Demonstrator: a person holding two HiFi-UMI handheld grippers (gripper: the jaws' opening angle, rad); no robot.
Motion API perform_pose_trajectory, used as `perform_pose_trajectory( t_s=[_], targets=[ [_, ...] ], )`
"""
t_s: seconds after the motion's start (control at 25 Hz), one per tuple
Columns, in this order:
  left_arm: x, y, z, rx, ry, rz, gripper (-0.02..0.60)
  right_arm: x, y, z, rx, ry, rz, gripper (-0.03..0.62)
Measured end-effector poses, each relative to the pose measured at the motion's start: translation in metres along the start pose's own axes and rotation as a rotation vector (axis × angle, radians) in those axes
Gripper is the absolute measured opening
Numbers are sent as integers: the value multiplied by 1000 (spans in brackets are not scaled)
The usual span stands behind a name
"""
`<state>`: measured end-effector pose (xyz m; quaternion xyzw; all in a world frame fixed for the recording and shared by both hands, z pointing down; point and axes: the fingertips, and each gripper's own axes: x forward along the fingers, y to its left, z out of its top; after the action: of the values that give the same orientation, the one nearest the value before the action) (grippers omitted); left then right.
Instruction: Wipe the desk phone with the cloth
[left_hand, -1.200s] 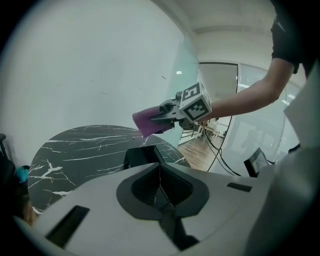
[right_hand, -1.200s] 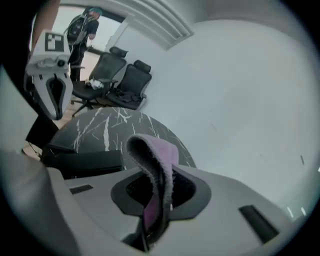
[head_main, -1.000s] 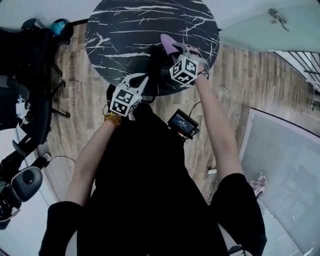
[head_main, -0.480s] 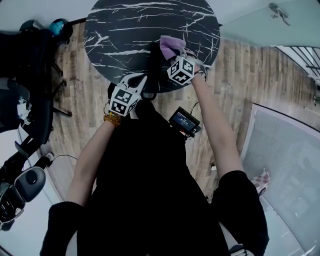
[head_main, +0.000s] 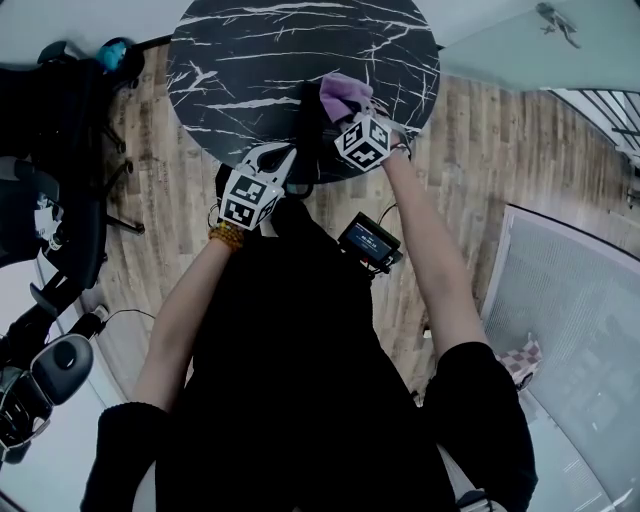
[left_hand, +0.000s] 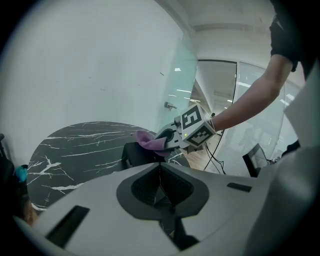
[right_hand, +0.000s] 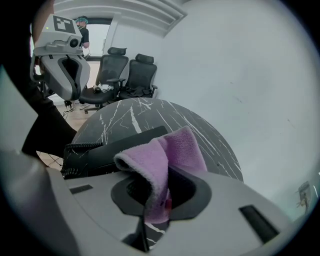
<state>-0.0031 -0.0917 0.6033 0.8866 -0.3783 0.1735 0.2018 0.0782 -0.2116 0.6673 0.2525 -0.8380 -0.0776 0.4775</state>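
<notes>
A person's right gripper (right_hand: 158, 202) has its jaws clamped on a fluffy lilac cloth (right_hand: 172, 147), a fold of which sticks up from between them; the cloth sits over the top of a black desk phone (right_hand: 112, 147) with a coiled cord; the phone stands near the person's edge of a round black table (head_main: 250, 60) veined in white; the left gripper (left_hand: 160, 177) is beside the phone, jaws pressed together, holding nothing.

Head view looks steeply down from above the person, round table (head_main: 250, 60) at 12 o'clock; both gripper views ride close behind their jaws, facing across that table; all three share the desk phone (right_hand: 107, 145).
</notes>
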Motion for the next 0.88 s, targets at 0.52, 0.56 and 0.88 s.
perform_pose_trajectory(
  t_s=[0.52,0.56,0.88],
  targets=[
    [2,-2,-3,6,7,-14,14,-1,17,-10,19,-5,-3,60],
    [2,-2,-3,6,8,-15,14,-1,18,-10,24,-4,-2,60],
    [2,-4,-2,8,8,-22,14,-4,30,-18,79,-10,8,60]
  ],
)
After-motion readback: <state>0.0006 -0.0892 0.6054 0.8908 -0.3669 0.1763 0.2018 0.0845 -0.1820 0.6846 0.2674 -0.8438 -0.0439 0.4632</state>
